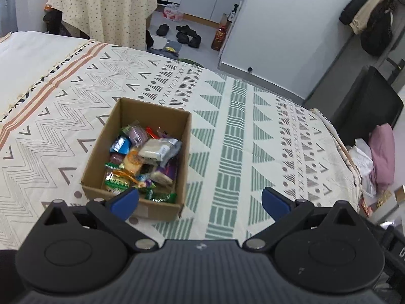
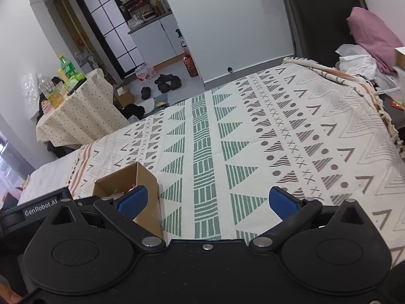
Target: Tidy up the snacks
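Snacks [image 1: 141,162], a heap of small wrapped packets in blue, purple, green, orange and silver, fill an open brown cardboard box [image 1: 101,152] sitting on a bed covered with a cream bedspread [image 1: 253,136] printed in green and grey triangles and zigzags. Left gripper [image 1: 200,201], black with blue pads, is spread wide with nothing between the pads; the box lies just ahead of it and off to its left, the left pad overlapping the box's near rim in view. Right gripper [image 2: 207,202], same build, also spread wide and empty; the box [image 2: 149,185] shows at its left pad, only a corner and a few wrappers visible. Right of the box the bedspread is bare and flat out to the fringed bed edge [image 2: 387,121]. Beyond the box, the far bed edge drops to grey floor with black shoes [image 1: 188,35]. A small surface under a dotted cream cloth [image 1: 106,7] stands past the box's far-left side, carrying bottles.
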Available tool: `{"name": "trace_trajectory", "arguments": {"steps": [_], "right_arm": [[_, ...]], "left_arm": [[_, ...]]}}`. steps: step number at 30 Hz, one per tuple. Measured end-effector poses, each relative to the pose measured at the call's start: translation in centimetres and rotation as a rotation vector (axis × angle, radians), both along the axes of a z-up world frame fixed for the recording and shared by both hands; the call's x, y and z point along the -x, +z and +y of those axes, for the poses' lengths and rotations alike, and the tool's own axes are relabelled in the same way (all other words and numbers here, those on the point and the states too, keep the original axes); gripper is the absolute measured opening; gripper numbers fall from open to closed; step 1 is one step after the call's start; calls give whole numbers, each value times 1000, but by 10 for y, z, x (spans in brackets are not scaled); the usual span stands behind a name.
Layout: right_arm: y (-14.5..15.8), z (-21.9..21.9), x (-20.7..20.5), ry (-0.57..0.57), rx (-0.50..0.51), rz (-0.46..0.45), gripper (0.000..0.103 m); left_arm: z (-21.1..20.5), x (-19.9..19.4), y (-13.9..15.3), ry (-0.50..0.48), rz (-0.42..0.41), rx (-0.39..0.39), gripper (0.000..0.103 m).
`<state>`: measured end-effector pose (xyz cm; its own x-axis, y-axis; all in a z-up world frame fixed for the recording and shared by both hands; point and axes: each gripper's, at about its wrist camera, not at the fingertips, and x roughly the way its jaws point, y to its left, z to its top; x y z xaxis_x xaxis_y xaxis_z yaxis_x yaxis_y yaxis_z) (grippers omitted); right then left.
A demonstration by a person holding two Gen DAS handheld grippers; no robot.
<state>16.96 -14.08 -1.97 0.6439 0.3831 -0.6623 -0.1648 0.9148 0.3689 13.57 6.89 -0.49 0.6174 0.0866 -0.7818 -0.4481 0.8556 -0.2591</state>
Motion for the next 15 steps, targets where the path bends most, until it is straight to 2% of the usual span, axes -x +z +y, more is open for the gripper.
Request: {"name": "trace_trajectory", "arguments": {"steps": [7,15], "right_arm": [[10,-27,17,-21,-32,-4,103],[20,-41,40,-16,-20,-23,103]], "left_arm": [[-21,21,16,-32,1,-28,103],[-37,48,33,-69,-16,-44,103]]}}
